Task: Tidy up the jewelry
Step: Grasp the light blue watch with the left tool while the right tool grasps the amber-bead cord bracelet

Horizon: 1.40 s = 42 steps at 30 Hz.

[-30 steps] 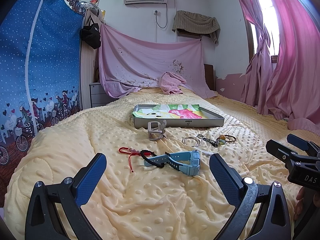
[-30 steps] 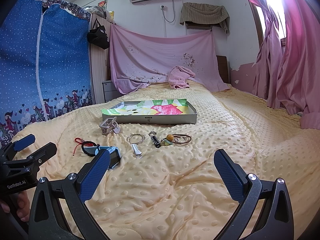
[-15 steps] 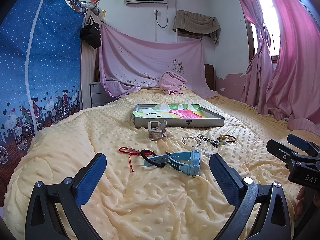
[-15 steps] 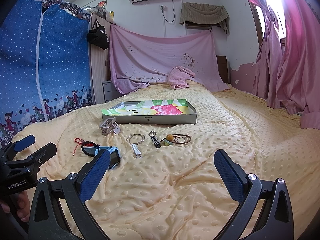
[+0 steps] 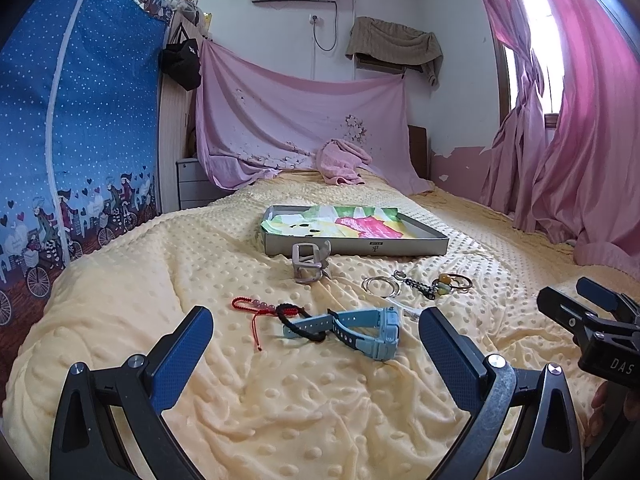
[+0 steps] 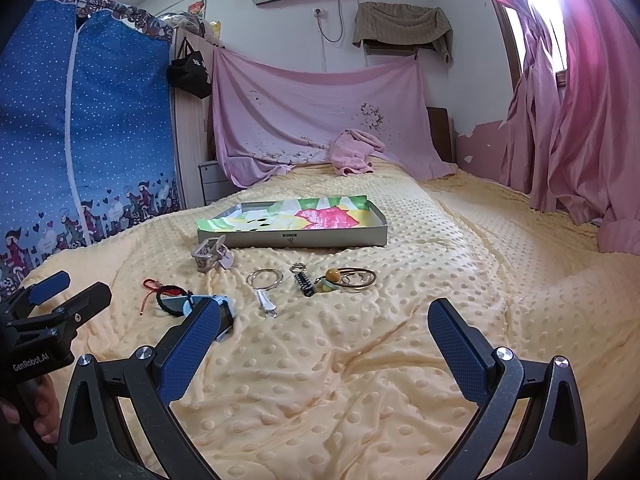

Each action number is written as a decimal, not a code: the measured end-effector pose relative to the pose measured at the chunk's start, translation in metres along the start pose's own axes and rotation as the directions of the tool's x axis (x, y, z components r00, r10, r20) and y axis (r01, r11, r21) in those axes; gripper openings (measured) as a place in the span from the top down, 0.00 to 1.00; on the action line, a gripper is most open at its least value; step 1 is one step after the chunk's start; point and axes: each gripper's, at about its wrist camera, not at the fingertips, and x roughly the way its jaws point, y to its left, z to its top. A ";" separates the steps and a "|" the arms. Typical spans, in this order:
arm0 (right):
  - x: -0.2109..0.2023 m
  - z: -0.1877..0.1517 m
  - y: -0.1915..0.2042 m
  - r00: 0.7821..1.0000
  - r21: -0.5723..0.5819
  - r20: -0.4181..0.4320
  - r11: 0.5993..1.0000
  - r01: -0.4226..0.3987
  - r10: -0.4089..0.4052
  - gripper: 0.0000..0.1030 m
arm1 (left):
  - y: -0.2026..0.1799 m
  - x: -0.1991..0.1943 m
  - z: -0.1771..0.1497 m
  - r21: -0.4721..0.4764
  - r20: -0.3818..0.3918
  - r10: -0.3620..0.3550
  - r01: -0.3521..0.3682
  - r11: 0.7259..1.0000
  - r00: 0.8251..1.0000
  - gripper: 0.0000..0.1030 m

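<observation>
Hovering tools (image 5: 316,344) (image 6: 324,336) (both spread).

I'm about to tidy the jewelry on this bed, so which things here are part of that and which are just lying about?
For the job:
light blue plastic watch
red cord bracelet
thin silver bangles
grey shallow box tray

Just lying about:
crumpled pink towel
black hanging bag
pink curtains

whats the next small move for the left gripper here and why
Probably ease the left gripper forward and down over the blue watch: its jaws are open and empty, the watch lies closest ahead on the yellow blanket, and the tray holds no jewelry yet.
</observation>
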 end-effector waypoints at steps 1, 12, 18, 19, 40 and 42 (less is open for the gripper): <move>0.002 0.002 -0.002 1.000 0.006 -0.007 1.000 0.004 -0.004 0.01 | 0.000 0.003 0.002 0.000 -0.005 -0.004 0.004 1.000 1.000 0.00; 0.031 0.033 -0.018 0.997 -0.041 -0.062 0.998 -0.050 0.048 0.01 | 0.004 0.033 0.009 -0.074 -0.094 -0.078 0.072 0.995 0.993 0.00; 0.049 0.039 -0.023 0.991 -0.024 -0.096 0.995 -0.101 0.098 0.01 | -0.016 0.046 0.012 -0.055 -0.103 -0.132 0.127 0.990 0.986 0.04; 0.052 0.040 -0.024 0.990 -0.027 -0.100 0.994 -0.104 0.101 0.01 | -0.020 0.050 0.011 -0.047 -0.113 -0.142 0.138 0.989 0.983 0.10; 0.193 0.029 -0.010 0.909 -0.031 -0.363 0.973 -0.230 0.204 0.67 | -0.047 0.118 -0.007 -0.033 -0.333 -0.233 0.236 0.971 0.914 0.83; 0.199 0.025 -0.009 0.898 -0.021 -0.389 0.973 -0.230 0.204 0.78 | -0.045 0.118 -0.007 -0.041 -0.332 -0.239 0.239 0.970 0.912 0.83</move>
